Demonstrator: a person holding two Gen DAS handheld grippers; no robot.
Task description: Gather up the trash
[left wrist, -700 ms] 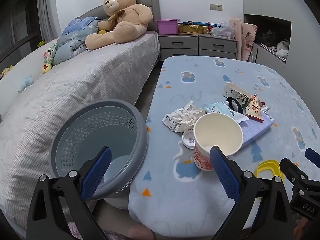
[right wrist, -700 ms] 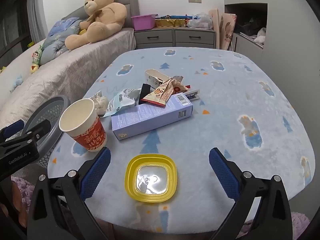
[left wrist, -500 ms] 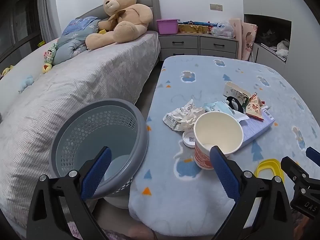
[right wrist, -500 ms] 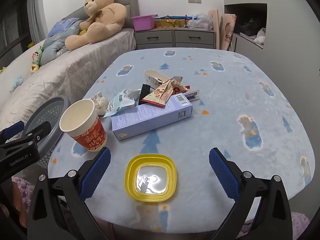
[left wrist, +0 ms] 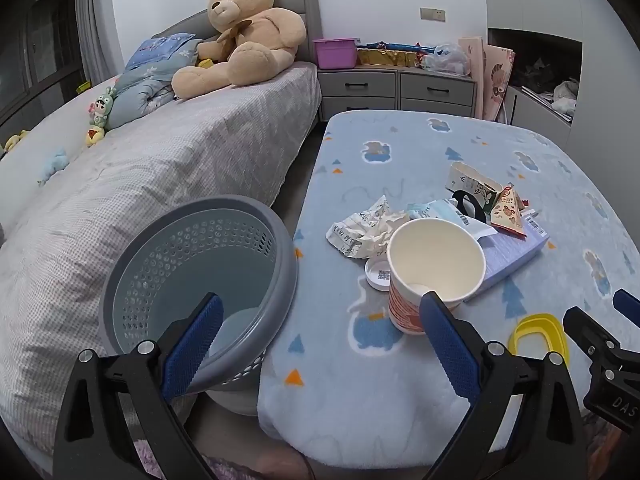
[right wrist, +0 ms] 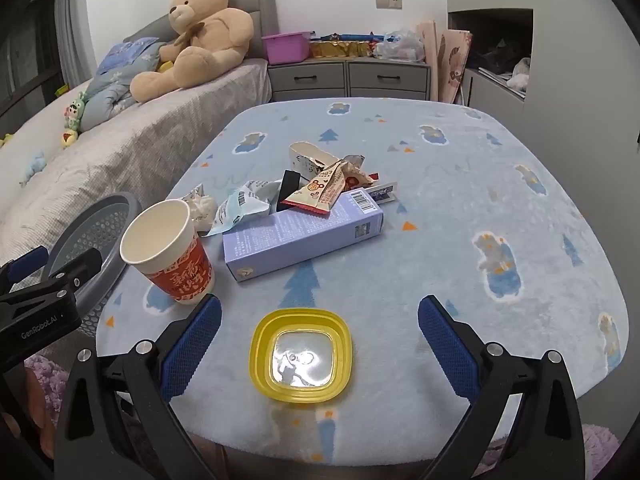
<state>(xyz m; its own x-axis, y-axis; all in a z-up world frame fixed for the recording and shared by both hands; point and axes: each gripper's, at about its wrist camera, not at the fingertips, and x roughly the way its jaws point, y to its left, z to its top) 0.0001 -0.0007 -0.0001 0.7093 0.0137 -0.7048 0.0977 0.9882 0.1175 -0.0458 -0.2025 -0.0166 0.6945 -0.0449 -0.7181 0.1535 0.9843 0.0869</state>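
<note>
Both tongs are wide open with nothing in them. Right gripper (right wrist: 319,336) hangs over the yellow lid (right wrist: 301,355) at the near edge of the table (right wrist: 460,208). Left gripper (left wrist: 318,340) sits between the grey basket (left wrist: 200,276) and the paper cup (left wrist: 434,270). Behind the cup: crumpled paper (left wrist: 362,230), a purple box (right wrist: 300,236) and snack wrappers (right wrist: 328,188) (all on a fuzzy blue cloth). The basket is left of the table, beside the bed (left wrist: 160,168) with a teddy (left wrist: 244,34); drawers (left wrist: 396,88) stand behind the table.
</note>
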